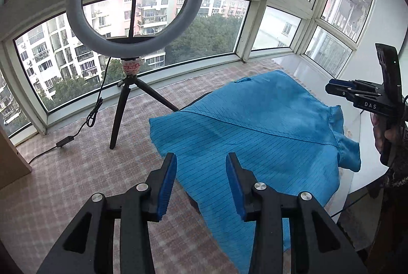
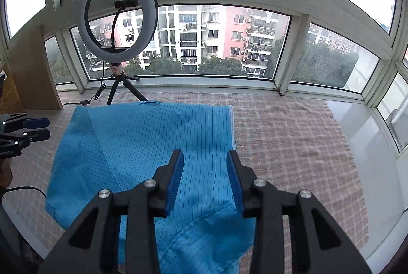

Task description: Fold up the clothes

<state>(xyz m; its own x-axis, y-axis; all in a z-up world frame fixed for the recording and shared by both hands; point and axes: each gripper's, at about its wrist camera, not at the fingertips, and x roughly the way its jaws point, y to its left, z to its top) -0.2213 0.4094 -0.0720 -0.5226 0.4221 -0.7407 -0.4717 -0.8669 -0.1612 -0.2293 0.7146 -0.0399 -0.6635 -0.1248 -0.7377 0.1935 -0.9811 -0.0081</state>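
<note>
A blue pinstriped garment [image 1: 255, 126] lies partly folded on the checked cloth, with a hanging loop at its far edge and a collar or cuff flap on the right. My left gripper [image 1: 201, 156] hovers above the garment's near left edge; its jaws stand open and hold nothing. The right gripper [image 1: 331, 91] shows at the right edge of that view, held in a hand. In the right wrist view the garment [image 2: 158, 141] spreads ahead and to the left. My right gripper [image 2: 205, 153] stands open above its near right part, gripping nothing. The left gripper [image 2: 38, 128] appears at the far left.
A ring light [image 1: 132, 1] on a black tripod [image 1: 122, 105] stands at the back left, its cable [image 1: 89, 118] trailing over the checked cloth [image 2: 293, 146]. A wooden board [image 2: 33, 70] leans at the left. Windows enclose the sill; a bare white ledge [image 2: 369, 141] lies to the right.
</note>
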